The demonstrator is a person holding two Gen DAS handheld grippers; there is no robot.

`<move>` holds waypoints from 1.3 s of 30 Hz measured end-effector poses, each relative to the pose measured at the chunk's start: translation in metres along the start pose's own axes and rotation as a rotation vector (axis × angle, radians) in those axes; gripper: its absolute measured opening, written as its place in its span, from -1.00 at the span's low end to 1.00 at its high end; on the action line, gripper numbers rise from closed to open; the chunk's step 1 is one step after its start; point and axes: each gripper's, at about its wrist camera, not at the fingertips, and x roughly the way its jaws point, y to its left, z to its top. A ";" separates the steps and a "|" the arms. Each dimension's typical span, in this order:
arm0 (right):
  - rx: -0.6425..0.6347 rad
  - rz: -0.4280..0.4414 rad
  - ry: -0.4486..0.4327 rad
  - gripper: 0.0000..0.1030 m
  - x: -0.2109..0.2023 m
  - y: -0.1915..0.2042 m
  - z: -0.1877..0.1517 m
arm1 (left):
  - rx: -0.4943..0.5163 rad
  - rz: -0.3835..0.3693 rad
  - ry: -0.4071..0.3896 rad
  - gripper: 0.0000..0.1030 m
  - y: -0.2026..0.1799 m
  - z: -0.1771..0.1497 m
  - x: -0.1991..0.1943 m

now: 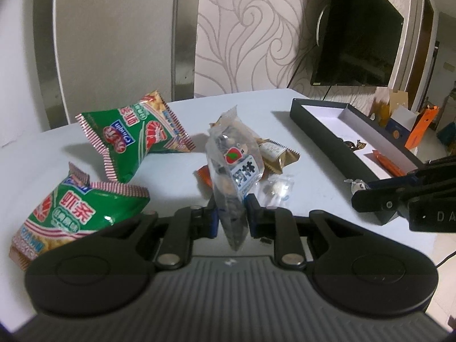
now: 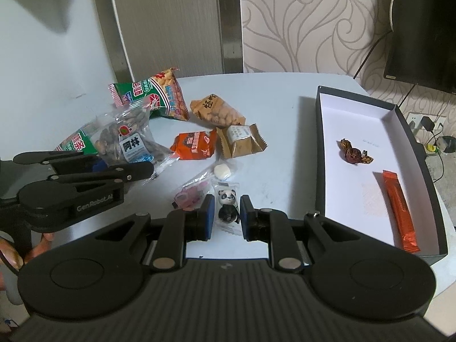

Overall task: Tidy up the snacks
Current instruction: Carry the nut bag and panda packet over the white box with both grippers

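Note:
My left gripper (image 1: 230,216) is shut on a clear bag of nuts (image 1: 232,168) and holds it upright above the table; the same bag shows in the right wrist view (image 2: 129,139). My right gripper (image 2: 225,213) is closed on a panda candy packet (image 2: 227,202) low over the table. Two green shrimp-chip bags (image 1: 134,134) (image 1: 74,213) lie at the left. An open black box (image 2: 382,171) with white floor holds a dark wrapped candy (image 2: 354,152) and an orange bar (image 2: 399,208).
On the white table (image 2: 279,142) lie an orange packet (image 2: 193,145), a gold-wrapped cake (image 2: 242,139), a brown peanut bag (image 2: 216,111), a white candy (image 2: 222,171) and a pink packet (image 2: 189,195). A TV (image 1: 359,34) hangs on the right wall.

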 end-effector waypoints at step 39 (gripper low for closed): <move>0.117 -0.128 -0.038 -0.56 -0.031 -0.096 -0.007 | 0.101 -0.191 -0.040 -0.55 -0.106 0.048 0.051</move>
